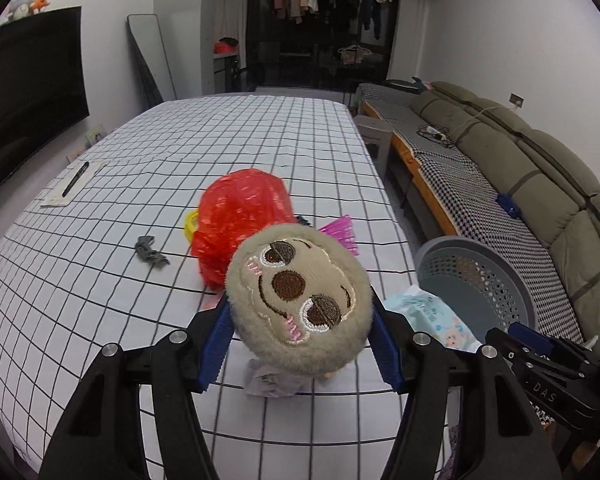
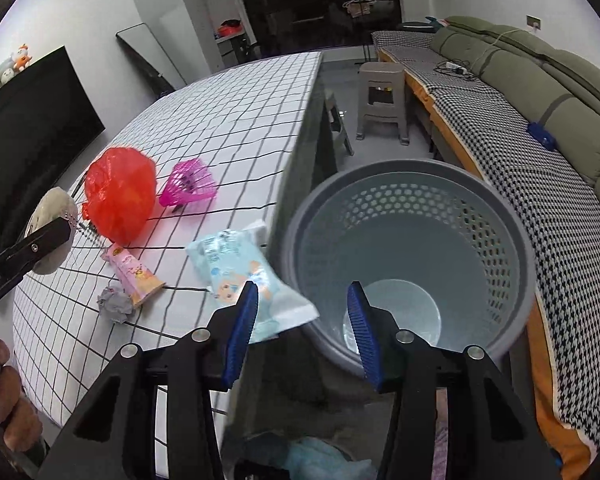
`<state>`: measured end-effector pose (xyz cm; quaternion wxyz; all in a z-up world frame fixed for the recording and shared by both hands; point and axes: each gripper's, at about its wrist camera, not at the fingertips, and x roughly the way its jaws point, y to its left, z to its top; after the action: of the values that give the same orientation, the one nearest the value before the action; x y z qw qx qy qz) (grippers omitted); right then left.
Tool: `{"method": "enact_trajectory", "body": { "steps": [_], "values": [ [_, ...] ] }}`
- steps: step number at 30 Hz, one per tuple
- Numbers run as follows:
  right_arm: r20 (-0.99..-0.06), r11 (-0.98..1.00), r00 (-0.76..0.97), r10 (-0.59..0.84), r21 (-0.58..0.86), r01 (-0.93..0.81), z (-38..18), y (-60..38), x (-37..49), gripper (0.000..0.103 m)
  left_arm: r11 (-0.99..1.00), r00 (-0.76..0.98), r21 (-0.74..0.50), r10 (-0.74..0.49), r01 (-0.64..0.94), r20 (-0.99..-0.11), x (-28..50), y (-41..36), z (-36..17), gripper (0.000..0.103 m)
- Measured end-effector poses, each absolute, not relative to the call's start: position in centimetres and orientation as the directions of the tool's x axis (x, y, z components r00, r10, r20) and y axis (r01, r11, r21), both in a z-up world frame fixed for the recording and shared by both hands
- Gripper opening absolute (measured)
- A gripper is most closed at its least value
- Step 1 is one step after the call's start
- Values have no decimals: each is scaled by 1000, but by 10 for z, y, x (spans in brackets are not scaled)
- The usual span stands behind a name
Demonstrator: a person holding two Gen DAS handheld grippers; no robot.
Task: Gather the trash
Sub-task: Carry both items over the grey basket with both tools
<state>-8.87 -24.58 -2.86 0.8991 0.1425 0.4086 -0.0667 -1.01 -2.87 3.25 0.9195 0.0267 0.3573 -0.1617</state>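
Trash mostly waits: your grey perforated plastic basket [image 2: 410,268], at right centre of the right wrist view, looks empty. A red plastic bag [image 2: 120,194], pale blue wipes packet [image 2: 240,276] and crumpled grey paper ball [image 2: 114,304] lie on the checked tablecloth [image 2: 228,128]. Your left gripper [image 1: 302,330] clamps a round beige plush toy [image 1: 300,300] (hardly trash). Your right gripper [image 2: 304,332] hangs half open, holding nothing, over the basket's near rim.
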Motion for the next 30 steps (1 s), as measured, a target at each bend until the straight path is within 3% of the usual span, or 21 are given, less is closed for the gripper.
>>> {"method": "enact_trajectory", "body": {
  "steps": [11, 30],
  "values": [
    [-750, 921, 657, -74, 201, 333, -25, -303, -119, 46, 895, 631, -53, -354, 443, -691, -26, -100, 30, 60],
    [-769, 880, 632, -97, 231, 415, -52, -387, -129, 46, 848, 553, -15, -359, 529, -752, -18, -193, 0, 60]
  ]
}}
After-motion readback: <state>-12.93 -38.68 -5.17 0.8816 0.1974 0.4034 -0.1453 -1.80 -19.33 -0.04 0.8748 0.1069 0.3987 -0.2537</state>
